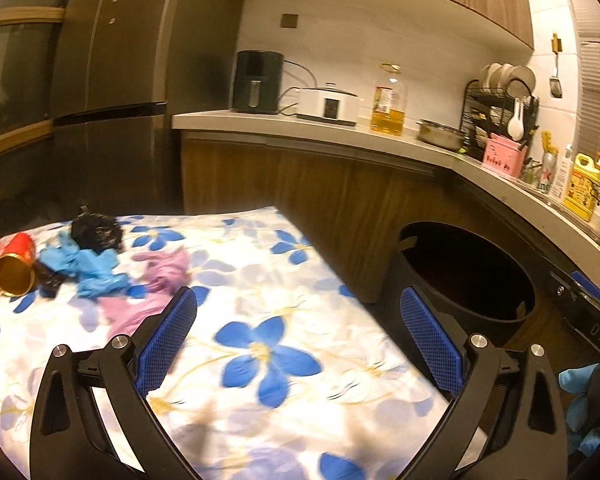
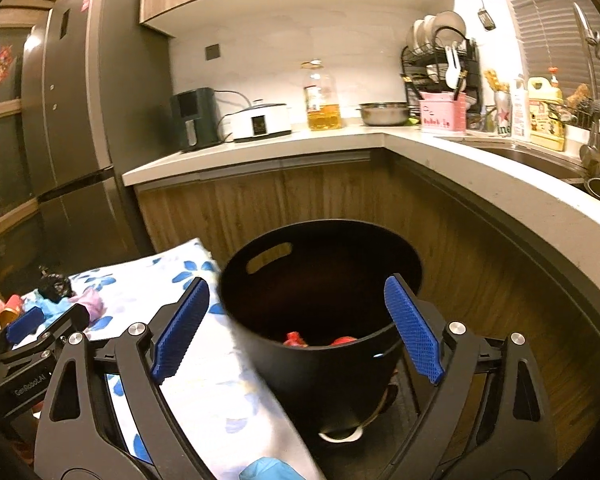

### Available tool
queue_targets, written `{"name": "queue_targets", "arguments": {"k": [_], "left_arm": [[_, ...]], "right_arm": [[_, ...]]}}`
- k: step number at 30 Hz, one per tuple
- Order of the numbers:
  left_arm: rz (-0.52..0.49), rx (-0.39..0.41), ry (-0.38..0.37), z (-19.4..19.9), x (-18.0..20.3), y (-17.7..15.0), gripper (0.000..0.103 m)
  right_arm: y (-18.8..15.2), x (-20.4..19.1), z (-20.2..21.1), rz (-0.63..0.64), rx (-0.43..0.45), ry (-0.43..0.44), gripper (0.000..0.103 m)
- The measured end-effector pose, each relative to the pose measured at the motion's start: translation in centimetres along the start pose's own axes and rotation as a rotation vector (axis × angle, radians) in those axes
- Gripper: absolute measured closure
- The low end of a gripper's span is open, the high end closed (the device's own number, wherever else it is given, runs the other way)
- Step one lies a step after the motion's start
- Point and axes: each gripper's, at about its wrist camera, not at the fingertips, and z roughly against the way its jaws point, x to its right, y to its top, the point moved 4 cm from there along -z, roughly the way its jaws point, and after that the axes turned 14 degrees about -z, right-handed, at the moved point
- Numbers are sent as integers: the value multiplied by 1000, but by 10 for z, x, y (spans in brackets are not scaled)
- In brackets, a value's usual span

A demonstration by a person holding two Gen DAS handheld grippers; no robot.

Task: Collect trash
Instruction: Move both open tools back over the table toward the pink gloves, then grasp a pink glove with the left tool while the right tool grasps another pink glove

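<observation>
A small heap of trash lies at the far left of the floral tablecloth: a red cup with a gold inside on its side, crumpled blue gloves, a black bag and a purple bag. My left gripper is open and empty above the cloth, right of the heap. A black bin stands beside the table's right edge, with red scraps at its bottom. My right gripper hangs open and empty over the bin's near rim. The left gripper shows at the left of the right wrist view.
A wooden-fronted counter wraps around behind the bin, carrying an air fryer, a white cooker, an oil bottle, a steel bowl and a dish rack. A tall fridge stands at the left. Something blue shows at the bottom edge.
</observation>
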Motion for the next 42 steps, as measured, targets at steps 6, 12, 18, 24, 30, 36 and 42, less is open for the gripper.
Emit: {"name": "queue_targets", "arguments": {"k": [6, 12, 18, 24, 30, 36, 42], "left_arm": [[35, -12, 53, 12, -34, -17, 6], [69, -26, 98, 18, -65, -34, 6], [102, -42, 120, 14, -92, -46, 6], [76, -51, 140, -2, -98, -45, 6], [38, -107, 163, -30, -98, -50, 11], [55, -182, 135, -48, -102, -64, 40], [84, -202, 91, -54, -105, -72, 89]], "right_arm": [[-17, -29, 0, 22, -26, 34, 15], [-37, -57, -2, 46, -47, 69, 15], [-52, -80, -5, 70, -63, 97, 15], [-63, -97, -12, 80, -78, 119, 15], [-68, -113, -23, 88, -84, 140, 15], [-68, -129, -37, 100, -85, 157, 15], [-73, -145, -52, 127, -98, 175, 15]]}}
